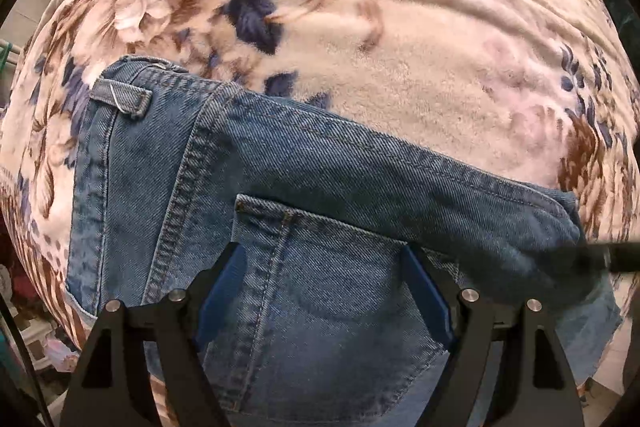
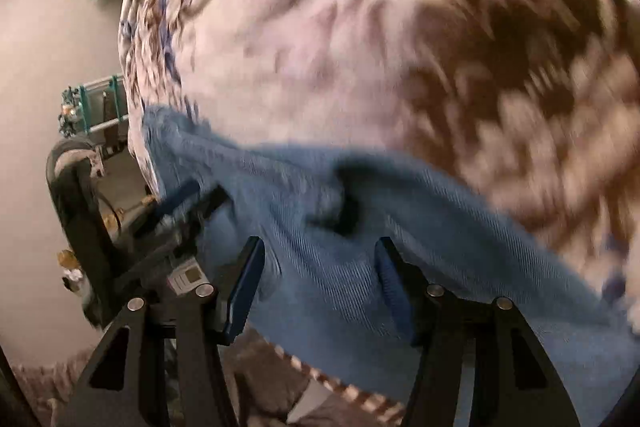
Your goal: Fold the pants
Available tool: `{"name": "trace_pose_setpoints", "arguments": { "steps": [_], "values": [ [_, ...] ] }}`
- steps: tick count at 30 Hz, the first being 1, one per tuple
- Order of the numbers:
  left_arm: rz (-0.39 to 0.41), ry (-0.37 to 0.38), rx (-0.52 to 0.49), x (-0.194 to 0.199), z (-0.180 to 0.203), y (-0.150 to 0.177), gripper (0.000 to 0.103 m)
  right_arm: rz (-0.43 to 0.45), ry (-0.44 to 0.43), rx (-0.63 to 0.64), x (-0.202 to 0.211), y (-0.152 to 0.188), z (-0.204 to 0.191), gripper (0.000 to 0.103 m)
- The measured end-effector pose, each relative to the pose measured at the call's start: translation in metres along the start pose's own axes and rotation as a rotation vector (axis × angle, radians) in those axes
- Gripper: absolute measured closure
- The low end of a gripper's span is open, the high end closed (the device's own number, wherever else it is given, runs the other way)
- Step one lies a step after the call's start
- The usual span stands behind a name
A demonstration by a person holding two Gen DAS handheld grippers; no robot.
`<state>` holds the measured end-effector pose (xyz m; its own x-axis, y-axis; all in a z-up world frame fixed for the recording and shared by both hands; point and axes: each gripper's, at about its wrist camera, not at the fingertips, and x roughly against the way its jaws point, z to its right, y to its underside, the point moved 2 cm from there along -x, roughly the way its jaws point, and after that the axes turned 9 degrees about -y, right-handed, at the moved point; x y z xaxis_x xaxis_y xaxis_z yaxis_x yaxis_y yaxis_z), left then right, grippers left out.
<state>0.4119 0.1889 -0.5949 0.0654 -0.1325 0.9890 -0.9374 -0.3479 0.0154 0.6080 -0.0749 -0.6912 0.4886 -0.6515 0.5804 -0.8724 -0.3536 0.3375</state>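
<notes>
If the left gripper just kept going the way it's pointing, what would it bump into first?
Most likely the jeans: the left gripper points down at their back pocket, its open fingers either side of it.

pants (image 1: 320,163): 1, blue denim | back pocket (image 1: 320,307): 1 in view | belt loop (image 1: 122,100): 1 in view | floral blanket (image 1: 360,27): 1 | gripper: 2, left gripper (image 1: 324,291), right gripper (image 2: 320,287)
</notes>
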Motion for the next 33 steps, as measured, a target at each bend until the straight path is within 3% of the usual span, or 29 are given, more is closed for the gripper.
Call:
{"name": "trace_pose_setpoints", "arguments": {
  "steps": [3, 6, 7, 9, 10, 12, 15, 16, 18, 21, 24, 27, 33],
  "values": [
    [-0.006, 0.001, 0.004, -0.003, -0.002, -0.001, 0.024, 0.000, 0.011, 0.031, -0.013, -0.030, -0.002, 0.042],
    [-0.013, 0.003, 0.009, -0.008, 0.009, -0.008, 0.024, -0.060, 0.020, 0.033, -0.035, -0.048, -0.001, 0.037],
    [-0.014, 0.005, 0.010, -0.008, 0.010, -0.007, 0.024, -0.075, -0.004, 0.044, -0.034, -0.047, -0.004, 0.037],
    [-0.015, 0.008, 0.011, -0.007, 0.009, -0.008, 0.024, -0.143, -0.182, 0.037, -0.027, -0.042, -0.007, 0.037],
    [-0.015, 0.007, 0.011, -0.008, 0.009, -0.008, 0.024, -0.169, -0.230, 0.054, -0.021, -0.036, -0.009, 0.037],
    [-0.014, 0.002, 0.009, -0.011, 0.009, -0.009, 0.024, -0.211, -0.217, 0.082, -0.018, -0.030, -0.007, 0.037],
    [-0.014, -0.002, 0.008, -0.010, 0.009, -0.008, 0.024, -0.201, -0.141, 0.028, -0.031, -0.042, 0.011, 0.037],
    [-0.016, -0.002, 0.006, -0.010, 0.009, -0.008, 0.024, -0.187, -0.149, 0.015, -0.037, -0.048, 0.013, 0.037],
    [-0.020, -0.001, 0.006, -0.004, 0.007, -0.007, 0.024, -0.168, -0.262, 0.013, -0.047, -0.060, 0.003, 0.035],
    [-0.025, 0.010, 0.005, -0.006, 0.006, -0.008, 0.024, -0.193, -0.268, 0.078, -0.049, -0.062, -0.007, 0.033],
    [-0.015, -0.007, -0.012, -0.010, 0.009, -0.008, 0.024, -0.198, -0.152, 0.041, -0.059, -0.061, 0.013, 0.061],
    [-0.008, -0.005, -0.017, -0.011, 0.009, -0.008, 0.024, -0.133, -0.185, -0.042, -0.052, -0.065, 0.020, 0.081],
    [-0.005, 0.005, -0.038, -0.014, 0.011, -0.008, 0.023, 0.007, -0.264, -0.158, 0.008, -0.060, 0.039, 0.089]
  ]
}}
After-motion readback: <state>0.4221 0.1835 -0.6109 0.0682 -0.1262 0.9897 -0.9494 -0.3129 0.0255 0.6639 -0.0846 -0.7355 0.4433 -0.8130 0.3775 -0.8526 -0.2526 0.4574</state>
